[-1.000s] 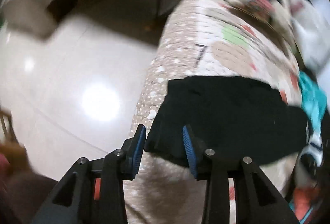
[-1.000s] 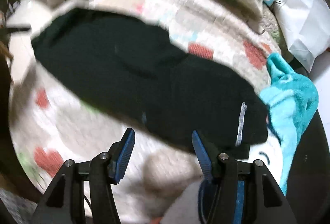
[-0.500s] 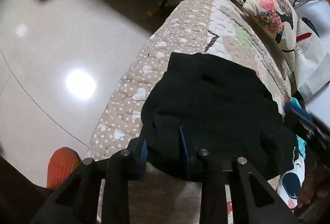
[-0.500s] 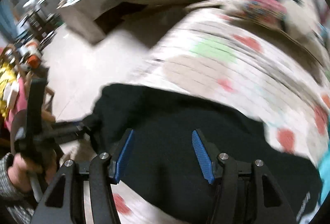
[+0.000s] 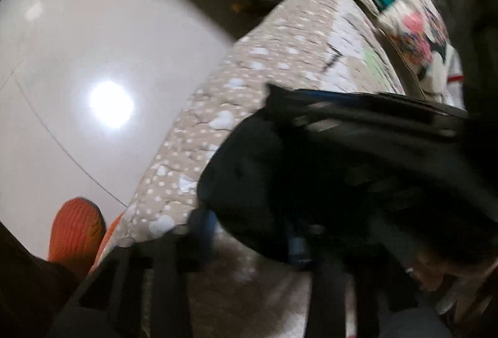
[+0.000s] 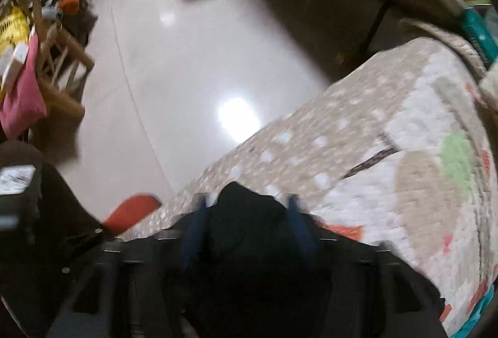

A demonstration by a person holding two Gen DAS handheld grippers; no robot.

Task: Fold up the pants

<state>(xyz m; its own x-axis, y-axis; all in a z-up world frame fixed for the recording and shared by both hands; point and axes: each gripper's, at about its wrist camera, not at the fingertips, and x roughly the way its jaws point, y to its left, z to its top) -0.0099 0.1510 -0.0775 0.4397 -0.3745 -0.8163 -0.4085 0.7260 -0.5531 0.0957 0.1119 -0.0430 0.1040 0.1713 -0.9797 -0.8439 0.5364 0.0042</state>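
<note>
Nearest the right wrist camera, the right gripper (image 6: 246, 207) stands with its blue-padded jaws apart, a peak of the black fabric pants (image 6: 249, 207) bunched between them; whether they pinch it I cannot tell. The left gripper (image 5: 249, 229) sits at the pants' near edge, too blurred to judge. The pants (image 5: 311, 182) lie just ahead of both tongs on the beige dotted quilted bedcover (image 5: 249, 82), their long axis running rightward, so the fold probably carries that way.

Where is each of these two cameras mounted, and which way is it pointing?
Left wrist: sits on the left gripper, looking along its jaws at the black pants on the quilt; the person's orange shoe shows.
Right wrist: sits on the right gripper, looking across the pants toward the floor and a wooden chair.
Shared: pants, quilt, floor with its light glare.
</note>
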